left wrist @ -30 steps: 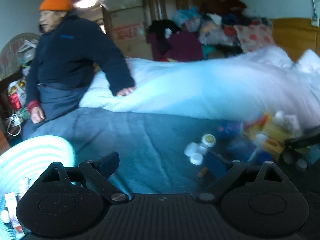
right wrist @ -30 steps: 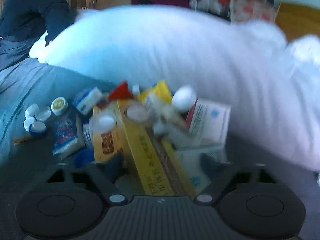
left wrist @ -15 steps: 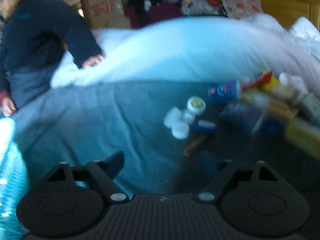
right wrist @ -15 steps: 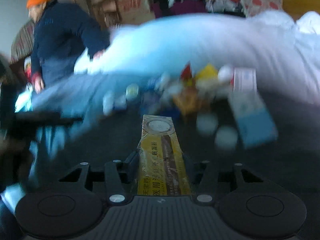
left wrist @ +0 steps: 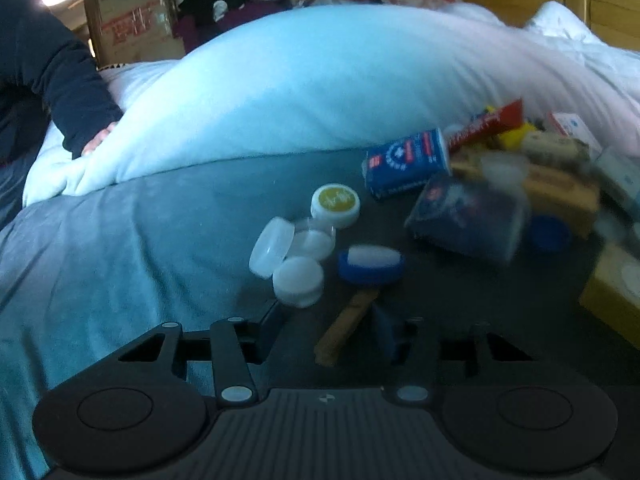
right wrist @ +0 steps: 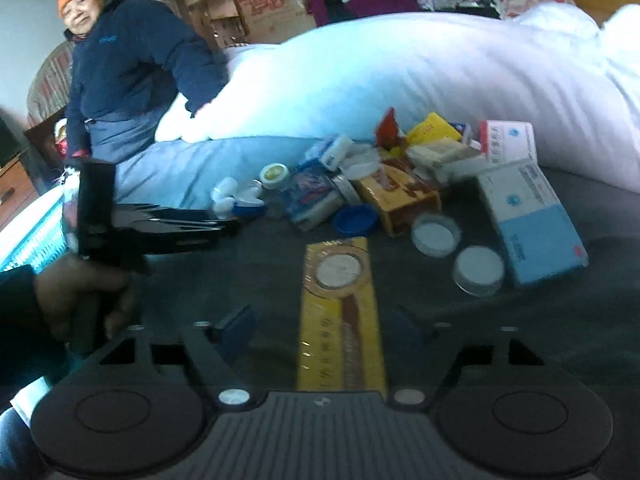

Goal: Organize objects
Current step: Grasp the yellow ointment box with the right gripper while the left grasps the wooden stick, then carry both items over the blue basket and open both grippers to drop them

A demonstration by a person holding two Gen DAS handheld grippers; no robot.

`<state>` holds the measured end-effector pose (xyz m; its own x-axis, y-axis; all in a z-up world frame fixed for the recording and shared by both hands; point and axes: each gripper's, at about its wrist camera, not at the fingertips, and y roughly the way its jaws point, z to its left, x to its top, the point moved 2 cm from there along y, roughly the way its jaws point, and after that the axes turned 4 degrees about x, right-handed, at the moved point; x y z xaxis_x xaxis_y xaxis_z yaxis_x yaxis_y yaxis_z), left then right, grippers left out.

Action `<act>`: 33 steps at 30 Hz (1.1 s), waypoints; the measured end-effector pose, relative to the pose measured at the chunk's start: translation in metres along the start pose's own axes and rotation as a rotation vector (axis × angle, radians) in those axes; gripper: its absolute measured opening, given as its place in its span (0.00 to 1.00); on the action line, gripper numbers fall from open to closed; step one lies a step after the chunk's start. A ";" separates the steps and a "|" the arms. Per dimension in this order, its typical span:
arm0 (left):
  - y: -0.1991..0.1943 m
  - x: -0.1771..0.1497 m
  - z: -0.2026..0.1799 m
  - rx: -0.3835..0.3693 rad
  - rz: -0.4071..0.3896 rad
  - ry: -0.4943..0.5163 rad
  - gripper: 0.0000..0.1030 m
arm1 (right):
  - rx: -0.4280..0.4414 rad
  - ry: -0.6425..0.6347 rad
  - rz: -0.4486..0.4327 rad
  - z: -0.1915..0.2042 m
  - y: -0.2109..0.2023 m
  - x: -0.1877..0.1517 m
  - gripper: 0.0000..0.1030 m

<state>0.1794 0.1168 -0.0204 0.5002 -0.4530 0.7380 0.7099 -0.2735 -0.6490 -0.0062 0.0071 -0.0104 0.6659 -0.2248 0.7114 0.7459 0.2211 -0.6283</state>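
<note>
The right gripper (right wrist: 320, 328), fingers spread clear of the long yellow cardboard box (right wrist: 340, 312) lying between them on the dark bedspread (right wrist: 560, 328), holds nothing. The left gripper (left wrist: 332, 328), half-open and empty, straddles a slim tan stick (left wrist: 346, 326), seemingly its next pick from the clutter.

Half a second ago the right claw (right wrist: 322, 326) clamped the long yellow box (right wrist: 340, 312), but now its fingers stand apart with the box lying between them on the bed (right wrist: 240, 276), while the left claw (left wrist: 334, 330) has narrowed over the brown stick (left wrist: 346, 328).
</note>
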 end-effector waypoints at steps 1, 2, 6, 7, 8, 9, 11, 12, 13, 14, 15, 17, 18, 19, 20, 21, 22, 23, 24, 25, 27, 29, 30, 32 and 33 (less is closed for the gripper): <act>0.002 0.001 -0.001 -0.004 0.005 0.004 0.38 | -0.021 -0.029 -0.002 0.003 0.004 -0.001 0.81; 0.003 0.001 -0.004 -0.016 0.015 0.006 0.23 | -0.045 -0.046 0.005 0.003 0.009 -0.003 0.79; 0.001 -0.005 -0.018 0.000 0.034 0.022 0.16 | -0.062 -0.041 0.075 -0.005 0.031 -0.010 0.54; -0.002 -0.006 -0.020 0.007 0.036 0.019 0.15 | -0.072 -0.059 0.079 -0.005 0.034 -0.012 0.48; -0.006 -0.008 -0.021 0.010 0.042 0.010 0.15 | -0.075 -0.066 0.080 -0.006 0.036 -0.013 0.47; -0.010 -0.009 -0.021 0.011 0.047 0.000 0.15 | -0.069 -0.062 0.077 -0.007 0.035 -0.014 0.47; -0.024 -0.009 -0.018 0.005 0.055 -0.042 0.15 | -0.054 -0.038 0.067 -0.008 0.031 -0.013 0.47; -0.035 -0.008 -0.017 0.006 0.044 -0.063 0.15 | -0.048 -0.038 0.059 -0.007 0.028 -0.013 0.47; -0.047 -0.006 -0.016 0.011 0.029 -0.080 0.15 | -0.042 -0.041 0.049 -0.004 0.025 -0.013 0.47; -0.059 -0.004 -0.015 0.020 0.016 -0.093 0.15 | -0.033 -0.042 0.038 -0.001 0.020 -0.012 0.47; -0.072 -0.002 -0.015 0.030 -0.001 -0.110 0.15 | -0.026 -0.043 0.026 0.002 0.016 -0.011 0.47; -0.097 0.002 -0.013 0.053 -0.031 -0.135 0.15 | -0.012 -0.048 -0.003 0.009 0.004 -0.008 0.47; -0.111 0.004 -0.011 0.069 -0.046 -0.144 0.15 | -0.004 -0.052 -0.020 0.014 -0.002 -0.005 0.47; -0.123 0.006 -0.008 0.081 -0.060 -0.155 0.15 | 0.000 -0.058 -0.032 0.019 -0.007 -0.003 0.47; -0.133 0.009 -0.004 0.093 -0.069 -0.170 0.15 | 0.004 -0.064 -0.038 0.024 -0.010 0.000 0.47; -0.144 0.013 0.000 0.112 -0.077 -0.182 0.15 | 0.011 -0.064 -0.047 0.028 -0.013 0.005 0.47; -0.155 0.016 0.005 0.133 -0.090 -0.189 0.15 | 0.020 -0.067 -0.066 0.034 -0.018 0.011 0.47; -0.165 0.021 0.012 0.152 -0.104 -0.197 0.15 | 0.028 -0.079 -0.085 0.041 -0.023 0.018 0.47; -0.178 0.025 0.019 0.173 -0.120 -0.206 0.15 | 0.036 -0.094 -0.103 0.050 -0.028 0.026 0.47; -0.189 0.029 0.027 0.202 -0.133 -0.214 0.15 | 0.049 -0.110 -0.121 0.059 -0.032 0.034 0.47; -0.209 0.034 0.043 0.256 -0.154 -0.246 0.15 | 0.070 -0.146 -0.151 0.077 -0.038 0.051 0.47; -0.229 0.037 0.065 0.307 -0.166 -0.295 0.15 | 0.101 -0.176 -0.174 0.098 -0.043 0.070 0.47; -0.239 0.037 0.074 0.332 -0.174 -0.314 0.15 | 0.116 -0.191 -0.184 0.108 -0.044 0.079 0.47; -0.254 0.036 0.095 0.379 -0.178 -0.357 0.15 | 0.144 -0.219 -0.199 0.128 -0.044 0.097 0.47; -0.262 0.035 0.107 0.403 -0.179 -0.378 0.15 | 0.161 -0.232 -0.204 0.139 -0.044 0.106 0.47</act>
<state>0.0637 0.2633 0.1950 0.4449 -0.0745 0.8925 0.8953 0.0608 -0.4412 0.0295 0.1052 0.1357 0.4682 -0.0623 0.8814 0.8388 0.3448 -0.4212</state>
